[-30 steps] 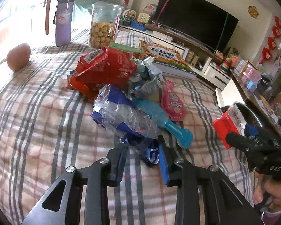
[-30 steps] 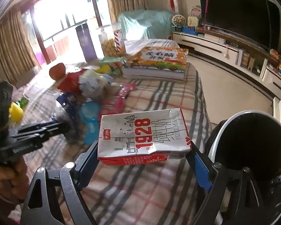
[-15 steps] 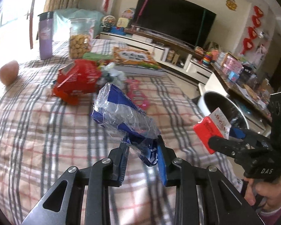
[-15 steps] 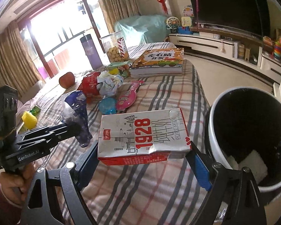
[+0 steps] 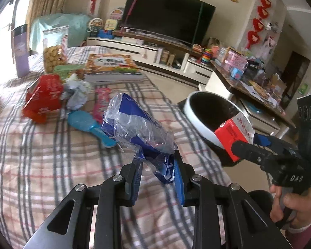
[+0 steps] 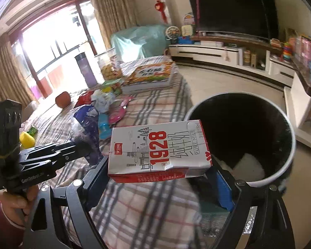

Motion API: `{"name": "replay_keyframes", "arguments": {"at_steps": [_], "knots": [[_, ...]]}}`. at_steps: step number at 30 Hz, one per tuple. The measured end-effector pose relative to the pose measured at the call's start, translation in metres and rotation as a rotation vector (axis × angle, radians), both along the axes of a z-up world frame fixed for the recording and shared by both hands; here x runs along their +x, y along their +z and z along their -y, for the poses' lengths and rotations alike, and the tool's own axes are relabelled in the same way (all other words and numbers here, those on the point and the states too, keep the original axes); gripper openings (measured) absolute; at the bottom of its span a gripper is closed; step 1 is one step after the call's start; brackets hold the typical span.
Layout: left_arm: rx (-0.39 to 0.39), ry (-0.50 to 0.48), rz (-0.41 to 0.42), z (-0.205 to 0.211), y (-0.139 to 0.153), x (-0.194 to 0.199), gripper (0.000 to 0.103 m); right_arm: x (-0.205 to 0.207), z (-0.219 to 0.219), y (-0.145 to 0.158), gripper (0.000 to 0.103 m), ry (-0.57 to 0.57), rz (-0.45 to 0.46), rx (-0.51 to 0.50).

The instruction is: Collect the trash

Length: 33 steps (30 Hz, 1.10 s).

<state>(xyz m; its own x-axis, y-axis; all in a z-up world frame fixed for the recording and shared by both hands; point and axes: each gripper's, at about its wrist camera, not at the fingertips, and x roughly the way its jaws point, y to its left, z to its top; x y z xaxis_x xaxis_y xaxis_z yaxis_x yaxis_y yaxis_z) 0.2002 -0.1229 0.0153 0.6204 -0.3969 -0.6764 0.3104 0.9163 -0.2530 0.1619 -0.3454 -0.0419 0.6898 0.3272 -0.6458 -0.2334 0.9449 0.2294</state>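
My left gripper is shut on a crumpled blue and clear plastic wrapper, held up above the plaid table; the same wrapper shows in the right wrist view. My right gripper is shut on a white and red milk carton marked 1928, held flat by its ends. The carton hangs at the near rim of a white bin with a black liner, which stands on the floor off the table's right edge. White scraps lie inside the bin.
On the plaid tablecloth lie a red snack bag, crumpled paper, a teal scoop, a pink packet, a thick book, a biscuit jar and a purple bottle. A hand holds the left gripper.
The left gripper lifted the blue wrapper off the trash pile and carried it right, toward the bin. The right gripper carried the milk carton from over the table to the bin's rim.
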Motion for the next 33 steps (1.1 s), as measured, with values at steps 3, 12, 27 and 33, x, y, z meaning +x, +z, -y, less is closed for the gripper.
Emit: {"name": "replay_keyframes", "arguments": {"at_steps": [3,12,27,33], "knots": [[-0.002,-0.023,0.001,0.012,0.0,0.005,0.026,-0.003,0.013,0.0,0.089,-0.027,0.0,0.001],[0.012,-0.088,0.009,0.047,-0.002,0.021,0.026,-0.008,0.05,-0.001,0.089,-0.095,-0.001,0.015],[0.034,-0.14,0.011,0.08,-0.005,0.04,0.027,-0.005,0.081,-0.002,0.089,-0.141,-0.007,0.033],[0.034,-0.155,0.003,0.089,-0.007,0.046,0.027,0.001,0.089,-0.003,0.089,-0.151,-0.012,0.031]]}}
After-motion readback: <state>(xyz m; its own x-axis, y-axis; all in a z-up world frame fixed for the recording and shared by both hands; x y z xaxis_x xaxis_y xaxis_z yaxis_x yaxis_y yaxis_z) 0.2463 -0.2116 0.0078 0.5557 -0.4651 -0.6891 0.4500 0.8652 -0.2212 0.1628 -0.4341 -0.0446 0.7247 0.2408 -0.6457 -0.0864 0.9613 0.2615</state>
